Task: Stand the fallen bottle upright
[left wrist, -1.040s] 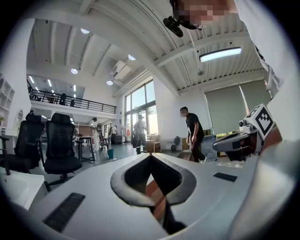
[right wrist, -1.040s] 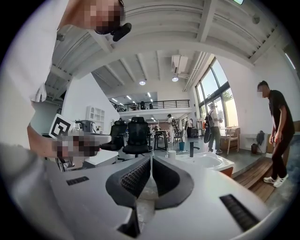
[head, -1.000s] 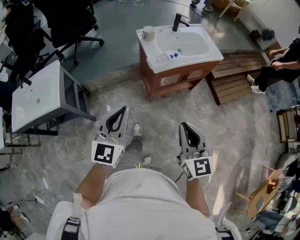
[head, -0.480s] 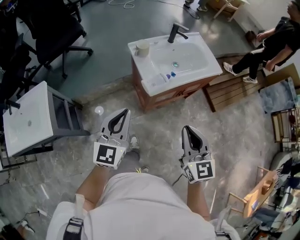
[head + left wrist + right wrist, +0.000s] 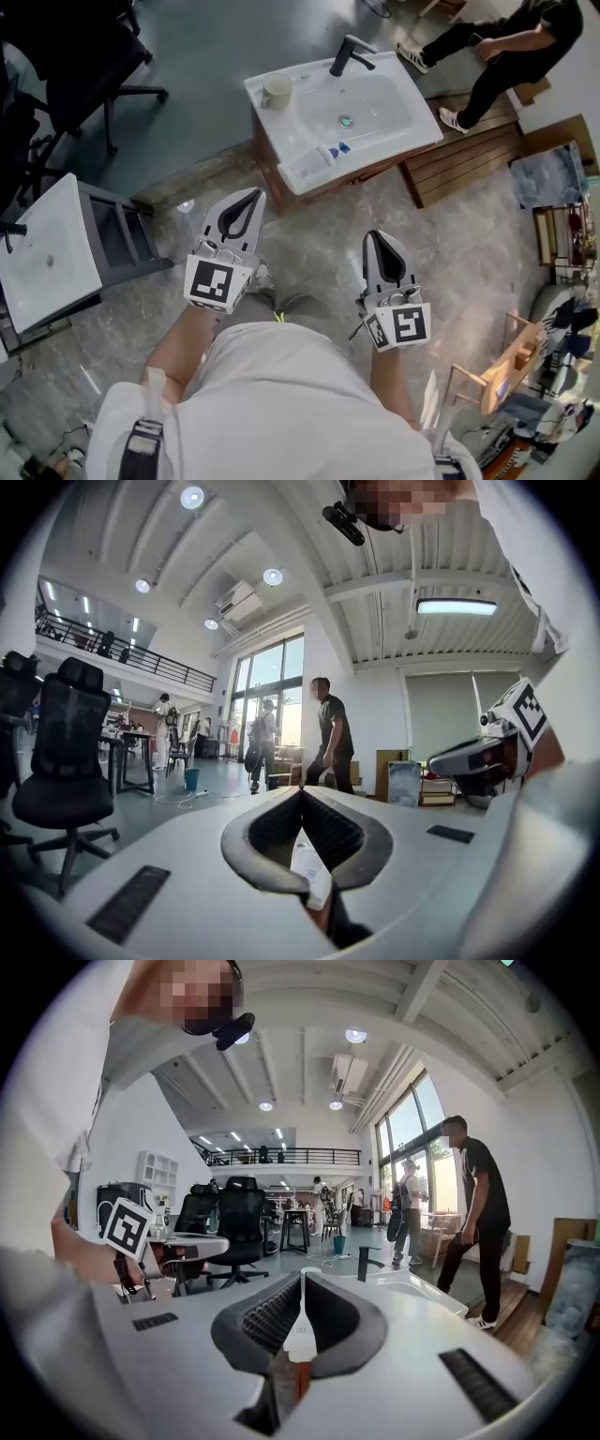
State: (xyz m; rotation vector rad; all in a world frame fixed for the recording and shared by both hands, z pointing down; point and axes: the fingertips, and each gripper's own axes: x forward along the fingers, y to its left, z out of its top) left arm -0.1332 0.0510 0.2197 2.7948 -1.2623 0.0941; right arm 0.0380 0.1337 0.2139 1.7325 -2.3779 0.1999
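Note:
The fallen bottle, white with a blue cap, lies on its side on the front rim of the white sink basin. The basin tops a wooden vanity and has a black faucet and a cup. My left gripper is shut and empty, held level over the floor short of the vanity's front left. My right gripper is also shut and empty, further back and to the right. In the left gripper view the left gripper's jaws meet. In the right gripper view the right gripper points toward the faucet.
A second white basin on a grey stand is at the left, with black office chairs behind it. A wooden pallet lies right of the vanity, and a person stands by it. A wooden chair is at the lower right.
The vanity has come nearer as both shut grippers moved forward over the floor toward it. The person at the right has stood up and walked beyond the pallet.

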